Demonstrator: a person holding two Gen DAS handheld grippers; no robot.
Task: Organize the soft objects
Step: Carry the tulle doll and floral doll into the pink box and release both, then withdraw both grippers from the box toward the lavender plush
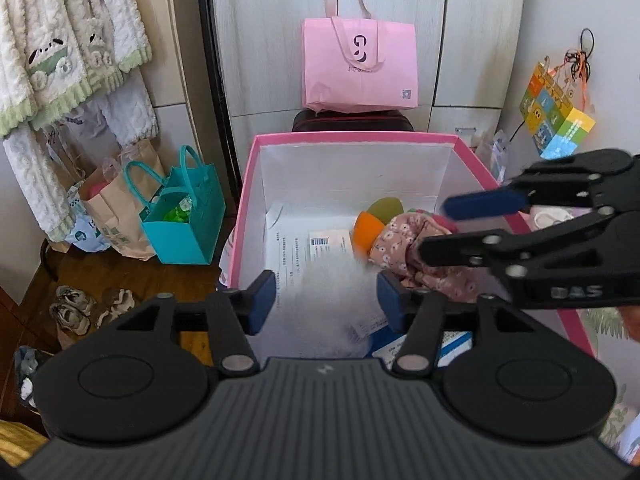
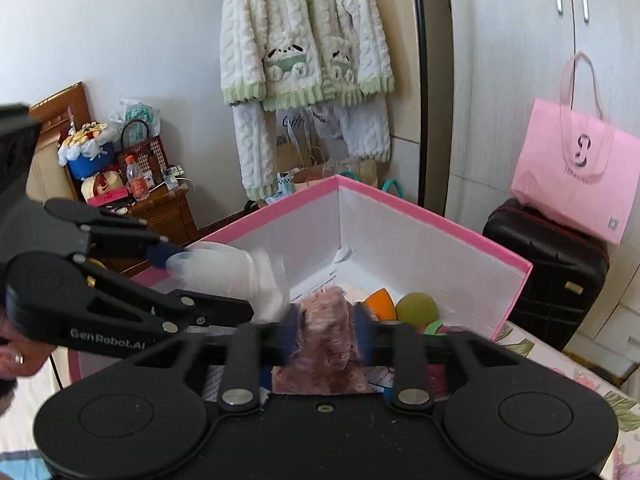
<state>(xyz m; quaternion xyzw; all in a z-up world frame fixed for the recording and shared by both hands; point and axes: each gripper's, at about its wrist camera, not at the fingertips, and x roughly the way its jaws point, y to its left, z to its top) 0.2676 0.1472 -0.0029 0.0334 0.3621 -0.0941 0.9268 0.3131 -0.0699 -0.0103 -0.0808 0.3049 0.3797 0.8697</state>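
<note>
A pink-rimmed white box (image 1: 352,137) stands open on a floral bed. My left gripper (image 1: 326,300) hovers over its near edge with jaws apart; a blurred white soft cloth (image 1: 328,288) sits in the gap, and the pads do not press it. In the right wrist view the same white cloth (image 2: 228,276) bulges at the left gripper (image 2: 204,280). My right gripper (image 2: 327,336) holds its jaws apart around a pink floral cloth (image 2: 326,320), which lies loosely in the box (image 2: 400,204). An orange soft piece (image 1: 370,230) and a green one (image 1: 386,208) rest behind it.
Printed papers (image 1: 296,248) line the box floor. Behind it a pink tote (image 1: 360,64) sits on a black suitcase (image 2: 552,264). A teal bag (image 1: 184,220), paper bags and shoes (image 1: 76,308) are on the floor at left. Fleece pyjamas (image 2: 304,48) hang on the wall.
</note>
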